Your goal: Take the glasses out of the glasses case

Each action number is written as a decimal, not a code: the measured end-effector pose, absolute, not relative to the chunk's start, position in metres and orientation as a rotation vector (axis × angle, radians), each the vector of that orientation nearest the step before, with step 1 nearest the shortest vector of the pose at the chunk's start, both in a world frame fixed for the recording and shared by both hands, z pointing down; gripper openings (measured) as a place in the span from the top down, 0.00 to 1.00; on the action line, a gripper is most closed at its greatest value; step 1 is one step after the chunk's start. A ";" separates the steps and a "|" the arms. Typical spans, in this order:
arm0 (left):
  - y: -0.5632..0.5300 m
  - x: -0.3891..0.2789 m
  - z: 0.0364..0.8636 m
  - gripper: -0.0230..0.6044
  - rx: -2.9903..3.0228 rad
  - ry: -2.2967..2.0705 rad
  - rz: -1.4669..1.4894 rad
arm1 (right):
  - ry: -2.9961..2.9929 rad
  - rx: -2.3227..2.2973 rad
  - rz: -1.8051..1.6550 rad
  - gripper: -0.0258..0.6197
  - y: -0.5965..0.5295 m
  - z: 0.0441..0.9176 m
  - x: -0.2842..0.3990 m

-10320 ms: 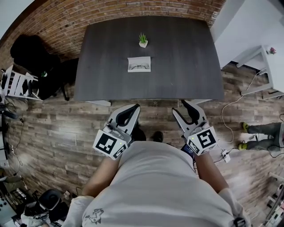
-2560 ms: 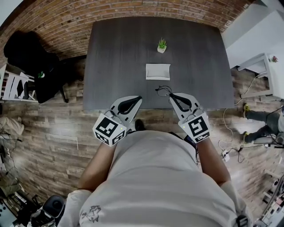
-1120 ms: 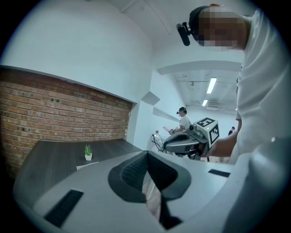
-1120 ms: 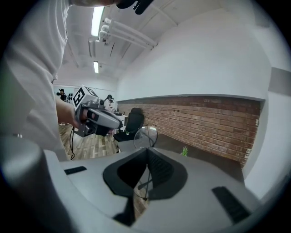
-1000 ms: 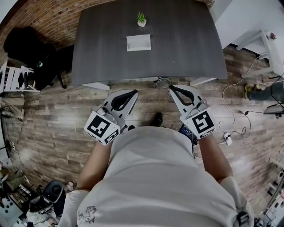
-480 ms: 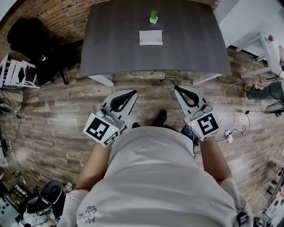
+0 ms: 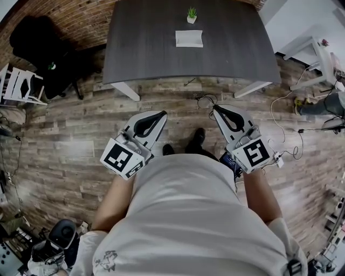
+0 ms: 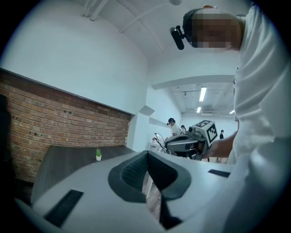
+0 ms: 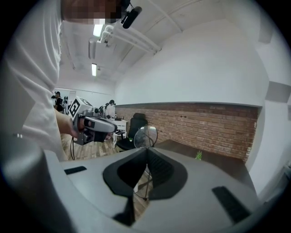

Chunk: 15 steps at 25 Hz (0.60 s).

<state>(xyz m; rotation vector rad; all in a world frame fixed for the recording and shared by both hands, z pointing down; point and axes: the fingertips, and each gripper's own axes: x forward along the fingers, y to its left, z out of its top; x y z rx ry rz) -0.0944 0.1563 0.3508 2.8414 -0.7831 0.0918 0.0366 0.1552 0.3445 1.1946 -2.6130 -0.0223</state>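
The right gripper [image 7: 215,108], clenched on the glasses [image 7: 205,99] just past its fingertips, and the left gripper [image 7: 163,113], closed on nothing, have pulled back — the glasses case [image 7: 189,38] now lies far ahead on the table [image 7: 151,54], so removal looks done.

head camera steeply down; other two level, sharing table [image 7: 151,48]

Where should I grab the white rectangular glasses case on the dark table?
Probably across its short width, jaws on the two long edges, coming down from above. The white rectangular glasses case lies flat on the dark table with its long side across, and the small potted plant stands close behind it.
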 end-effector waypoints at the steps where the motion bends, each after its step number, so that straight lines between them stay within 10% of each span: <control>1: 0.161 -0.098 0.351 0.95 2.841 -0.780 0.090 | -2.611 1.197 -0.023 0.94 0.160 0.344 0.033; 15: 0.191 -0.128 0.352 0.95 2.826 -0.748 0.061 | -2.605 1.202 -0.002 0.94 0.199 0.344 0.002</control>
